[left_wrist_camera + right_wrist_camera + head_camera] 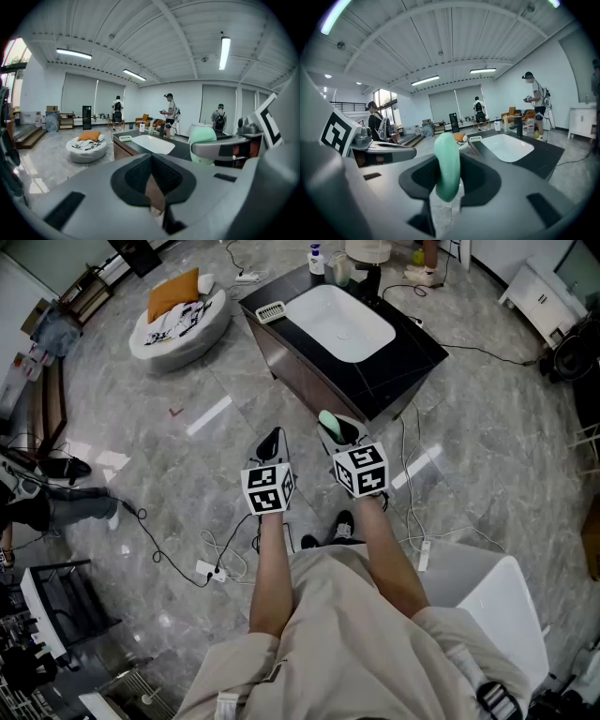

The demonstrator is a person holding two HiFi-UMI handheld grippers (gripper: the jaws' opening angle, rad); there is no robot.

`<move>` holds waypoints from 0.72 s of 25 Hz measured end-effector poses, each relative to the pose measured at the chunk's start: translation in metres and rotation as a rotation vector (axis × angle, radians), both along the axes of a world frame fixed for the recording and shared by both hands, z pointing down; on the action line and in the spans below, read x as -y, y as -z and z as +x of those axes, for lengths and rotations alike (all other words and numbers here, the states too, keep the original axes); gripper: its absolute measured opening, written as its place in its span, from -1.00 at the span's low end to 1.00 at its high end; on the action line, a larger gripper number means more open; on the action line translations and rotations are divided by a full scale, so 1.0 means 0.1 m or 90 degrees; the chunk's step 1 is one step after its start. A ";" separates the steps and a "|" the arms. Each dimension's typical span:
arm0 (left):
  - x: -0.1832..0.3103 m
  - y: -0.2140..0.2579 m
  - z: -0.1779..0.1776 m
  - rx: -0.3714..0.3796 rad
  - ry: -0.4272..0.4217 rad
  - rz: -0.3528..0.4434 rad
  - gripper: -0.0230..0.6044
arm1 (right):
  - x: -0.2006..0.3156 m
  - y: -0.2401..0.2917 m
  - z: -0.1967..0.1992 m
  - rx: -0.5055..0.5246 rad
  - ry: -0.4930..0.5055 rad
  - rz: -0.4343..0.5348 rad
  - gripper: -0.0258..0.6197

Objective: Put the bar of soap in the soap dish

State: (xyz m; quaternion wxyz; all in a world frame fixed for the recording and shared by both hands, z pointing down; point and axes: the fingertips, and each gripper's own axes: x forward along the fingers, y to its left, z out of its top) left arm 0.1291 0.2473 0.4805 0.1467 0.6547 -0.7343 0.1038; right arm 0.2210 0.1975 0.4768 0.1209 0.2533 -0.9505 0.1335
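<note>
- Only the right gripper view shows the grip itself. The right claw (447, 174) is clamped on the bar of soap (447, 164), which stands on edge between the pads. Its upper part rises above the jaws.
- The left gripper view shows the soap's broad face instead, a pale mint oval off to the right of the left claw (152, 176). This claw's jaws are drawn together at the tips, with nothing between them.
- Only the head view shows both claws side by side over the grey floor, left claw (270, 442) beside right claw (332, 430). A green tip of soap (327, 419) pokes out ahead of the right one.
- The soap is smooth, rounded and plain mint green, with no wrapper.
- The soap dish (270, 311) is white and slatted. It lies well ahead of the right claw and to its left, on the near corner of the dark desk (412, 357), just beside the white basin (339, 322).
- Both gripper views show people standing far ahead; the head view misses them.
</note>
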 end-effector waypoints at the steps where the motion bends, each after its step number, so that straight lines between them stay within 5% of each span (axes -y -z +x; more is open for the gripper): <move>1: 0.03 0.01 0.02 0.000 0.002 0.000 -0.91 | 0.02 0.01 0.02 -0.002 0.004 0.002 -0.57; 18: 0.19 -0.07 0.33 -0.010 0.036 -0.008 -0.91 | 0.22 -0.03 0.35 0.014 0.036 -0.018 -0.57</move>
